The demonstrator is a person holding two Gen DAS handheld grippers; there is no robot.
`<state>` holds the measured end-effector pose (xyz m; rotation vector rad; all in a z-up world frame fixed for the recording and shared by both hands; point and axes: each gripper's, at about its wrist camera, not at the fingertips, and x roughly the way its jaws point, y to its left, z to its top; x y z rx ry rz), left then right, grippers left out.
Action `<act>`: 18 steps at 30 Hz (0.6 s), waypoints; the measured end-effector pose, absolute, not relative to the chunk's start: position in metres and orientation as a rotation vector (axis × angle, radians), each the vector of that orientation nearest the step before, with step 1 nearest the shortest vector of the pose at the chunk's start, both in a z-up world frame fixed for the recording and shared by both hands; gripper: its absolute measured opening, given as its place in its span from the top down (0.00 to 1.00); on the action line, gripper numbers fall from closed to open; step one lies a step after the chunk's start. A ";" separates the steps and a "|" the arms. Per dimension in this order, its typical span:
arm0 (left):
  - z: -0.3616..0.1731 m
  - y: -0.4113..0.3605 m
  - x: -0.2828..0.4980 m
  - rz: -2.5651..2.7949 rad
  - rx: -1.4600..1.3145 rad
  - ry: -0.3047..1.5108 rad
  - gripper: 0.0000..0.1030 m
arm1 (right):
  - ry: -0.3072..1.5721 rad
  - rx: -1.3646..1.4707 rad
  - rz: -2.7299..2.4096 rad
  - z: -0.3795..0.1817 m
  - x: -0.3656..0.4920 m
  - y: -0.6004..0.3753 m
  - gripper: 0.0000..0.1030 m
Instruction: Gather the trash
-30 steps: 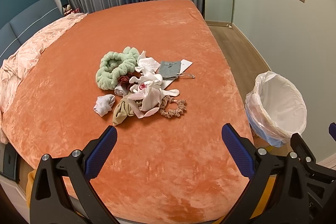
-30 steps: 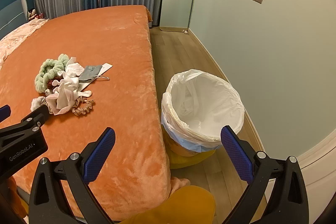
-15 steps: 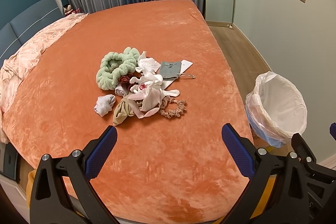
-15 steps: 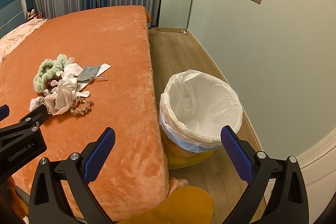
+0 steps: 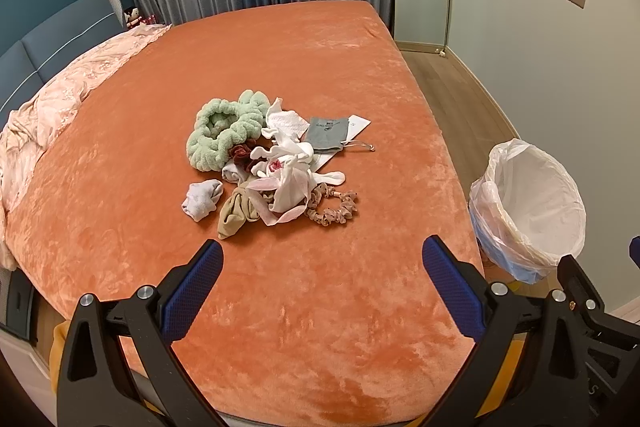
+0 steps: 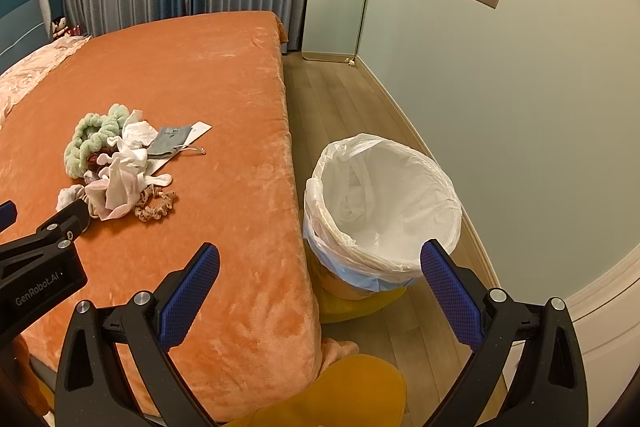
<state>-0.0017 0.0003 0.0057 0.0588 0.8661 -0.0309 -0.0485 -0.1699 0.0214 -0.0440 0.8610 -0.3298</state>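
both tongs, left (image 5: pixel 322 261) and right (image 6: pixel 320 265), spread wide and empty over the bed (image 5: pixel 304 67): best lowered onto the crumpled tissue (image 5: pixel 290 177) mid-heap (not the scrunchies), bin (image 6: pixel 384 203) waiting beside.

Orange plush bed (image 5: pixel 320 67); mint-green scrunchie (image 5: pixel 224 137); grey pouch (image 5: pixel 327 133); white tissues (image 5: pixel 290 163); pink spotted scrunchie (image 5: pixel 334 213); white-lined bin (image 6: pixel 384 203); blue gripper pads (image 5: pixel 192 291).

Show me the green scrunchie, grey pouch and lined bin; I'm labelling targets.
green scrunchie (image 5: pixel 224 137): left wrist view, its fluffy loop.
grey pouch (image 5: pixel 326 133): left wrist view, its flat face.
lined bin (image 6: pixel 384 195): right wrist view, inner liner.
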 end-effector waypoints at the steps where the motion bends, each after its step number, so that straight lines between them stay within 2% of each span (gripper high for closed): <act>1: 0.006 0.000 -0.002 -0.031 0.059 0.867 0.08 | 0.861 -0.043 -0.329 0.022 -0.049 -0.170 0.07; 18: 0.005 0.001 -0.002 -0.029 0.057 0.867 0.08 | 0.858 -0.044 -0.329 0.022 -0.049 -0.170 0.07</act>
